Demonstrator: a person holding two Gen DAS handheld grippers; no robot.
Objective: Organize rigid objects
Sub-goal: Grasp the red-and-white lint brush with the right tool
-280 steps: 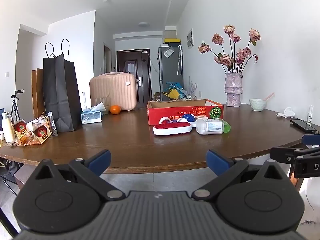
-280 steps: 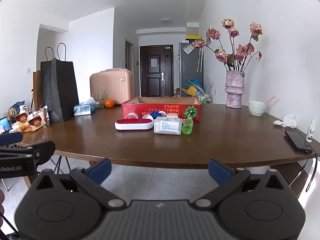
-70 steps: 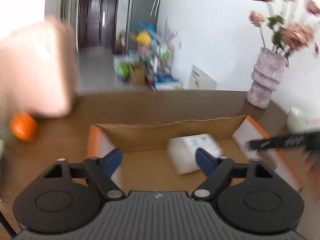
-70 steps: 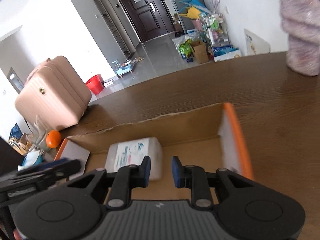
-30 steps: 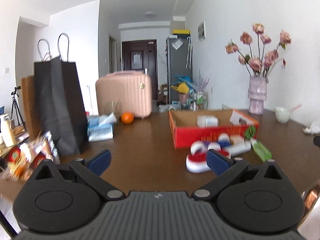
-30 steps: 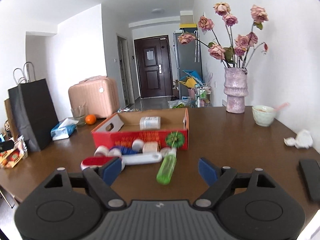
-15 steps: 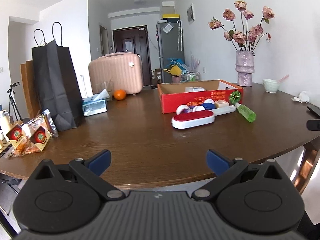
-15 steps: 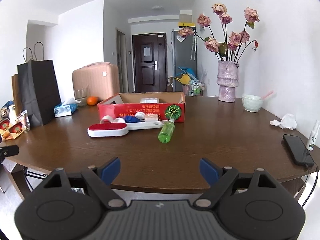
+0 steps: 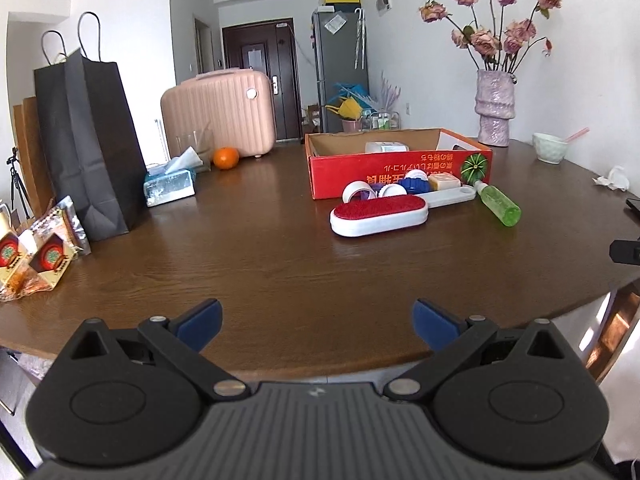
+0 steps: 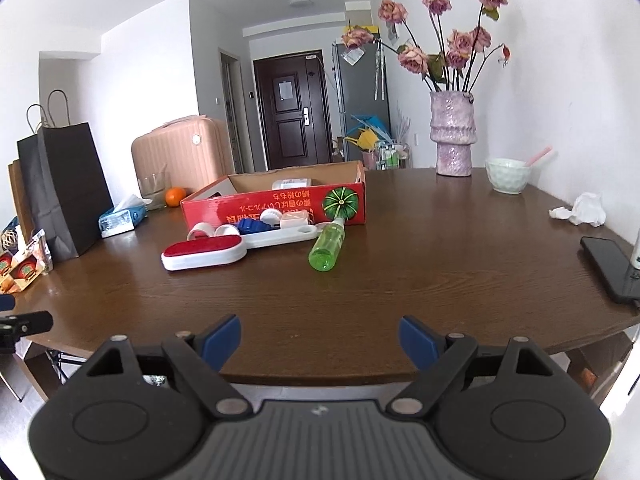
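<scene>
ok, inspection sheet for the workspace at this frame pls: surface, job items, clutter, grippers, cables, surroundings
Surface: brown wooden table, glossy.
Job's things: red box holds one white container; red-topped lint brush, green bottle, white tray and small caps lie in front of it.
Clutter: black paper bag, tissue pack, orange, vase, bowl, crumpled tissue, phone.
Grippers: left gripper and right gripper both open, empty.
Cables: nothing seen.
Surroundings: pink suitcase, dark door, fridge.

Glossy wood table (image 9: 280, 264); matt cardboard box (image 9: 396, 168); translucent plastic bottle (image 10: 326, 246).
</scene>
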